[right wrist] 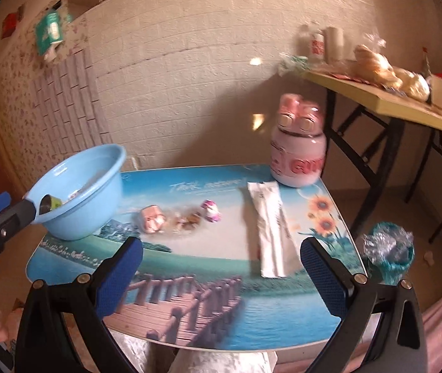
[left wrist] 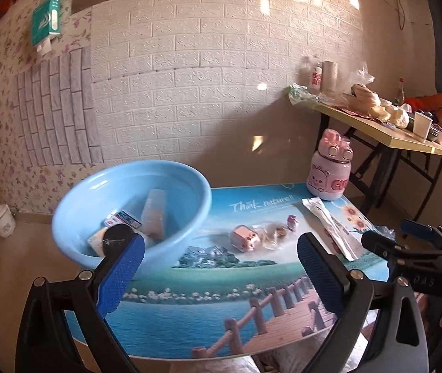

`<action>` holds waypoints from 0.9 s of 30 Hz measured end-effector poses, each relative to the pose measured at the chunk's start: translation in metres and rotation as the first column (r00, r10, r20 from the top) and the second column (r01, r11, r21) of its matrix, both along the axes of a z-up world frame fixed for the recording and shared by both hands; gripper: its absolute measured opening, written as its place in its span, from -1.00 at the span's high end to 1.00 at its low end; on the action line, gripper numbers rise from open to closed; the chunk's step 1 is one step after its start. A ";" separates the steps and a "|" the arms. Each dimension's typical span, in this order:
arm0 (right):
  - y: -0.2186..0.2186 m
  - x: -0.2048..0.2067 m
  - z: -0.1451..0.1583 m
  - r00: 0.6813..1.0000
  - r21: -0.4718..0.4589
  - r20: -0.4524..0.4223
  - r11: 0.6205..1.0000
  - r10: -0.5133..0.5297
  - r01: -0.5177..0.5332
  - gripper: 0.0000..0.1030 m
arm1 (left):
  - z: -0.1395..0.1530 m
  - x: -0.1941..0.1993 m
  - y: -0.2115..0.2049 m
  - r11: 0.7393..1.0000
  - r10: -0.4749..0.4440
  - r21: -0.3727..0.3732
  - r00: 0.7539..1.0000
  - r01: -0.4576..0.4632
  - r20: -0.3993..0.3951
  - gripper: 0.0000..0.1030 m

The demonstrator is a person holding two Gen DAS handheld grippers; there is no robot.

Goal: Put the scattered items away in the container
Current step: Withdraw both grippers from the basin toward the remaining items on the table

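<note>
A light blue basin point(left wrist: 74, 239) point(right wrist: 74, 227) stands on the left of the picture-printed table point(left wrist: 205, 310). It holds a translucent box point(left wrist: 154, 217), a small card pack point(left wrist: 124, 219) and a dark round item point(left wrist: 116, 239). On the table lie a pink block point(left wrist: 245, 237) point(right wrist: 151, 223), a clear bag of sweets point(left wrist: 272, 234) point(right wrist: 186, 219), a small pink-white toy point(left wrist: 292, 223) point(right wrist: 211, 210) and a long white packet point(left wrist: 329, 227) point(right wrist: 272, 227). My left gripper point(left wrist: 221, 267) is open and empty beside the basin. My right gripper point(right wrist: 221, 267) is open and empty near the packet.
A pink bear-print bottle point(left wrist: 329, 171) point(right wrist: 297, 146) stands at the table's far right corner. A yellow side table point(left wrist: 392, 136) crowded with bags and cups is behind it. Crumpled teal plastic point(right wrist: 388, 248) sits off the right edge. A white jar point(left wrist: 1, 223) is on the floor.
</note>
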State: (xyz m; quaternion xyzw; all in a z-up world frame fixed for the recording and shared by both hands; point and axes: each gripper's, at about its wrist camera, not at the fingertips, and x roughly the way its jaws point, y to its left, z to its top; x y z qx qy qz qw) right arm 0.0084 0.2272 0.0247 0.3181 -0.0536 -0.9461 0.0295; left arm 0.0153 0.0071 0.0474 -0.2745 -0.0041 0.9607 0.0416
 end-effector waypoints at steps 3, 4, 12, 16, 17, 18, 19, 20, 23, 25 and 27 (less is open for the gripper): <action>0.010 0.000 0.001 1.000 -0.010 -0.003 1.000 -0.030 0.030 -0.97 | -0.003 -0.001 0.005 1.000 -0.010 0.004 1.000 0.010 0.016 -0.94; 0.013 0.001 0.001 0.999 -0.013 -0.003 0.999 -0.038 0.038 -0.97 | -0.004 -0.001 0.006 1.000 -0.009 0.004 1.000 0.009 0.020 -0.95; 0.016 -0.004 -0.004 0.998 -0.009 0.025 0.999 -0.053 0.053 -0.97 | -0.012 -0.006 0.002 1.000 0.004 0.027 0.998 -0.005 0.055 -0.95; 0.016 -0.005 -0.007 0.999 -0.008 0.029 0.999 -0.046 0.046 -0.97 | -0.017 -0.009 0.006 1.000 -0.003 0.014 0.997 0.002 0.071 -0.95; 0.016 -0.005 -0.008 0.998 -0.010 0.030 0.999 -0.046 0.047 -0.97 | -0.019 -0.010 0.007 1.000 -0.004 0.009 0.997 0.004 0.078 -0.95; 0.017 -0.006 -0.009 0.998 -0.012 0.033 0.999 -0.047 0.047 -0.97 | -0.021 -0.012 0.009 1.000 -0.002 0.006 0.996 0.001 0.085 -0.96; 0.017 -0.007 -0.011 0.998 -0.013 0.038 0.999 -0.048 0.049 -0.97 | -0.023 -0.013 0.009 1.000 -0.001 0.006 0.996 0.001 0.090 -0.96; 0.018 -0.007 -0.013 0.998 -0.014 0.042 0.999 -0.050 0.050 -0.97 | -0.024 -0.014 0.009 1.000 -0.002 0.009 0.996 0.001 0.094 -0.96; 0.021 -0.010 -0.017 0.997 -0.015 0.051 0.998 -0.052 0.053 -0.98 | -0.028 -0.017 0.012 1.000 -0.007 0.013 0.995 0.005 0.103 -0.96; 0.022 -0.012 -0.019 0.997 -0.012 0.055 0.998 -0.053 0.054 -0.97 | -0.032 -0.019 0.015 1.000 -0.009 0.006 0.994 0.009 0.108 -0.96; 0.024 -0.013 -0.022 0.997 -0.009 0.059 0.998 -0.054 0.055 -0.97 | -0.037 -0.021 0.018 1.000 -0.010 0.002 0.993 0.009 0.117 -0.96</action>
